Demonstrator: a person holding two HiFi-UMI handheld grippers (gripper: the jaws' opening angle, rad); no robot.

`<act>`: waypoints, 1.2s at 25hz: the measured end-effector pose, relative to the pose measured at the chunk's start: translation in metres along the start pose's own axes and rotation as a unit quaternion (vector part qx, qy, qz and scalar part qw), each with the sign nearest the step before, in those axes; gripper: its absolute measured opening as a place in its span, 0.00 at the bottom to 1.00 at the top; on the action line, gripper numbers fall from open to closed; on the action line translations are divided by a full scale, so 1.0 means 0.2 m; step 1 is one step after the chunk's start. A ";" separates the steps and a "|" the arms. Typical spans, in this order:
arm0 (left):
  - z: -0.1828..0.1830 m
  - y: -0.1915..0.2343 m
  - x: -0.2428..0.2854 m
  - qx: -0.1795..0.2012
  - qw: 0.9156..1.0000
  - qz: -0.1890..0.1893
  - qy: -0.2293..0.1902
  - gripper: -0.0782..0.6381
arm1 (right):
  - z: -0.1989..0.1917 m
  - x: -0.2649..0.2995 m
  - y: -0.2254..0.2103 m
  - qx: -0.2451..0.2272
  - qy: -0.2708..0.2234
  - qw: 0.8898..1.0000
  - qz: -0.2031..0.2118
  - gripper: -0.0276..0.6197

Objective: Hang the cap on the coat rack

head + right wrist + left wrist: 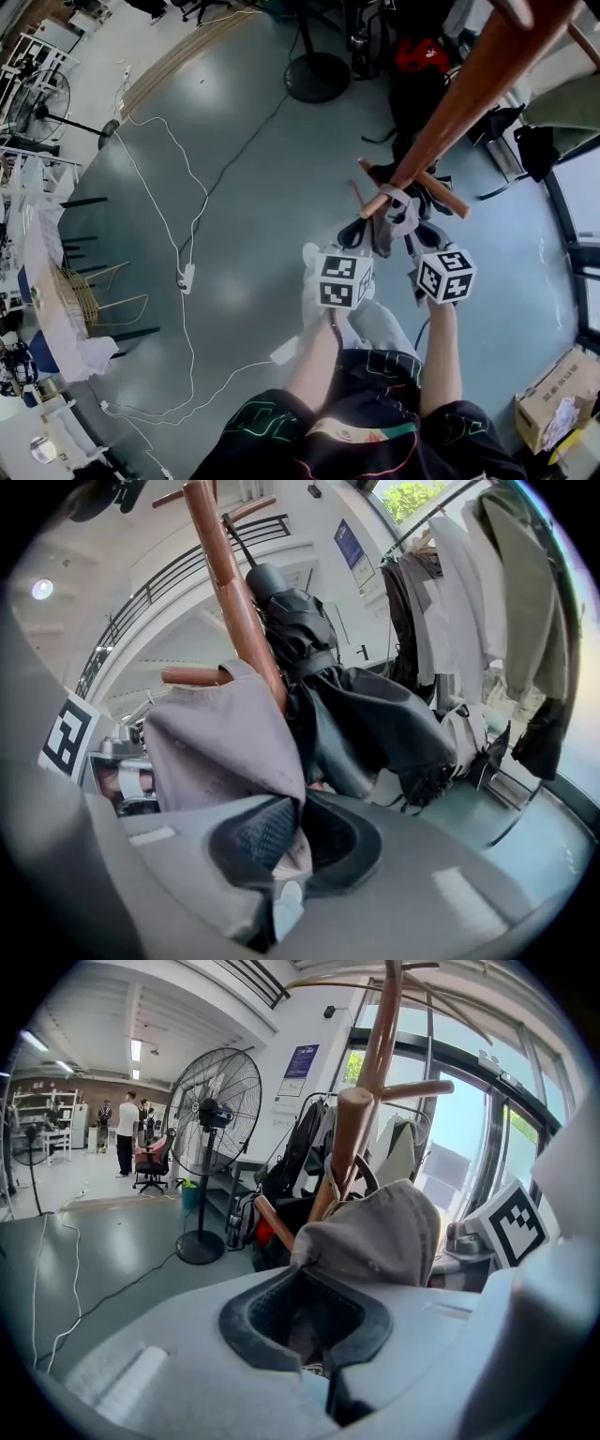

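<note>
Your left gripper [305, 1321] has its jaws closed on a fold of the grey cap [375, 1237], and the cloth sits between the dark pads. Your right gripper [281, 846] is also closed on the cap [220, 738]; there a strip of the cloth goes down between its two pads. In the head view both grippers, left [359, 234] and right [424, 236], are side by side with their marker cubes close together, and the cap [394, 217] is stretched between them. The cap is pressed against the wooden coat rack [469, 94] at the place where the lower pegs leave the pole. One peg [192, 675] comes out just behind the top of the cap, and another peg [352, 1138] rises just above it. I cannot tell if the cap already hangs on a peg. A black garment [366, 714] hangs on the other side of the same rack [230, 583], touching the pole. Further away, a big standing fan [214, 1115] is on the grey floor [234, 169], white cables [183, 244] lie across the floor, and a cardboard box [558, 394] stands at your right side. Clothes [469, 583] hang near the window.
</note>
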State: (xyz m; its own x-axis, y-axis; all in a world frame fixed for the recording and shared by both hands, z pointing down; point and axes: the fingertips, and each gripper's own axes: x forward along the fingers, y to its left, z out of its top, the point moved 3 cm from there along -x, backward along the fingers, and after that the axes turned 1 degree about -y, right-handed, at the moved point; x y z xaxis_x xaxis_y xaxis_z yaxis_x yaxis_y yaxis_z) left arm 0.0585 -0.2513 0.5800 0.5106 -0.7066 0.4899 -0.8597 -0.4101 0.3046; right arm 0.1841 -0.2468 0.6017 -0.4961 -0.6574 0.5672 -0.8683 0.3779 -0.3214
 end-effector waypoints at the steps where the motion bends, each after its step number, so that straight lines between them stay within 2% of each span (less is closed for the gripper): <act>1: -0.02 -0.01 0.02 0.003 1.000 0.000 0.005 0.13 | -0.01 0.00 -0.01 -0.001 0.004 1.000 -0.005 0.06; 6: -0.11 -0.05 0.06 0.004 1.000 -0.002 0.025 0.13 | -0.07 0.00 -0.04 -0.002 0.009 1.000 -0.013 0.06; 9: -0.15 -0.01 0.06 0.001 0.999 0.010 0.036 0.13 | -0.09 0.02 -0.03 -0.011 0.011 1.000 -0.013 0.06; 12: -0.17 0.03 0.06 0.031 0.997 0.031 0.064 0.13 | -0.10 0.02 -0.04 -0.027 0.022 0.999 -0.020 0.07; 14: -0.19 0.05 0.05 0.036 0.996 0.033 0.072 0.13 | -0.10 0.01 -0.05 -0.025 0.022 0.999 -0.019 0.10; 17: -0.20 0.08 0.02 0.014 0.997 0.032 0.066 0.13 | -0.09 0.00 -0.06 -0.021 0.016 1.000 -0.016 0.20; 25: -0.12 0.15 -0.11 0.010 0.998 0.050 0.045 0.13 | 0.00 -0.10 -0.04 -0.009 -0.013 1.000 -0.015 0.20; 28: -0.03 0.17 -0.14 0.012 0.998 0.056 0.018 0.13 | 0.07 -0.13 -0.05 -0.014 -0.031 0.999 -0.019 0.20; 30: 0.05 0.17 -0.14 0.016 0.998 0.059 -0.002 0.13 | 0.12 -0.16 -0.05 -0.018 -0.040 0.999 -0.007 0.20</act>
State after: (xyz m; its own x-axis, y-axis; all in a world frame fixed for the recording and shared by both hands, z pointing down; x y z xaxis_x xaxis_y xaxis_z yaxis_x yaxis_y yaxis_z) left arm 0.0150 -0.2508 0.5677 0.4063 -0.7532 0.5173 -0.9137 -0.3421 0.2195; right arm 0.2088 -0.2468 0.5686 -0.4829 -0.7132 0.5080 -0.8756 0.3897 -0.2853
